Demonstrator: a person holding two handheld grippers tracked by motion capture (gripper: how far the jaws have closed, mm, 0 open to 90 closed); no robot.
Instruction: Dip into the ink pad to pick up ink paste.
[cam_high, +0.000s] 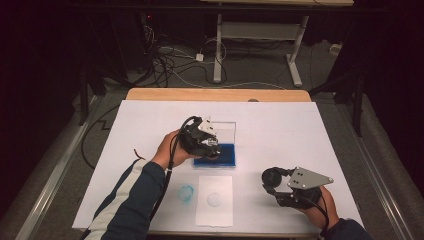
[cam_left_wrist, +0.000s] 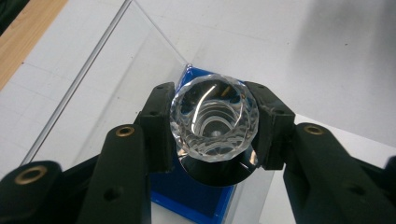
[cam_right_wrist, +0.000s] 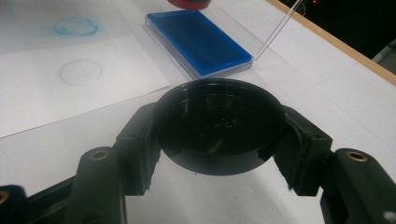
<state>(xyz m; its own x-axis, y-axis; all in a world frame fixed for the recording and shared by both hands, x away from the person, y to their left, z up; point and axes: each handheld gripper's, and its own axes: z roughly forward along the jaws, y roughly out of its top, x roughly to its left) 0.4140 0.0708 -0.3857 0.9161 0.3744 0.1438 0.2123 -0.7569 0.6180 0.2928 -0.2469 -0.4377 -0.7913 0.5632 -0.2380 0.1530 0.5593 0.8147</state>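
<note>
My left gripper (cam_high: 209, 145) is shut on a stamp with a faceted clear crystal top (cam_left_wrist: 214, 119) and a dark round base. It holds the stamp over the blue ink pad (cam_left_wrist: 196, 196), which lies in a clear case (cam_high: 222, 156) with its lid (cam_left_wrist: 116, 79) raised. I cannot tell whether the base touches the pad. My right gripper (cam_high: 272, 179) is at the front right, shut on a round black cap (cam_right_wrist: 219, 126) just above the table. A white paper sheet (cam_high: 215, 212) near the front edge carries a faint round print (cam_right_wrist: 80, 71).
A blue ring mark (cam_high: 186, 192) sits on the white table cover (cam_high: 280, 125) left of the sheet. The wooden table edge (cam_high: 217, 94) runs along the back. Beyond it are cables and a desk frame (cam_high: 260, 45) on the floor.
</note>
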